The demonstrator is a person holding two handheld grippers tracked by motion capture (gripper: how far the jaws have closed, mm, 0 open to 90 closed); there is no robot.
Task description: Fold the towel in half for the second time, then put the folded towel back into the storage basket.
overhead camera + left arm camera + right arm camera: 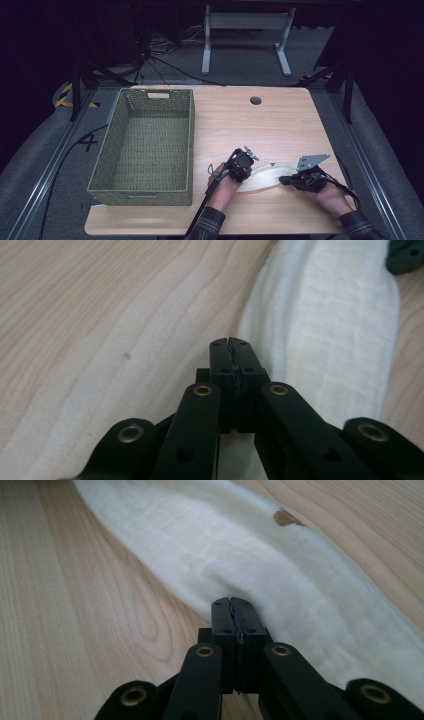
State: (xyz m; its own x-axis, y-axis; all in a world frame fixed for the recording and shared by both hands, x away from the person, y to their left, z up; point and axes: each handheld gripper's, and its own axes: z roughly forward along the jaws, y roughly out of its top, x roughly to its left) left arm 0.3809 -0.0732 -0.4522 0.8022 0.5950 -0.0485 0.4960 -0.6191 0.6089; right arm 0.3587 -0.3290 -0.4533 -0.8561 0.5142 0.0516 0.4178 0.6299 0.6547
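A white muslin cloth (265,176) lies in a long bunched strip on the wooden table (250,125), stretched between my two grippers. My left gripper (249,171) sits at its left end; in the left gripper view its jaws (231,342) are pressed together at the cloth's (325,325) edge. My right gripper (286,180) sits at the right end, jaws (232,601) also pressed together over the cloth's (240,550) near edge. I see no fabric between either pair of pads. The tip of the right gripper (406,255) shows in the left gripper view.
A green woven basket (140,192), empty, stands on the table's left half. A round cable hole (255,100) sits near the far edge. A brown knot (285,517) marks the wood beside the cloth. A desk frame (245,30) stands beyond the table.
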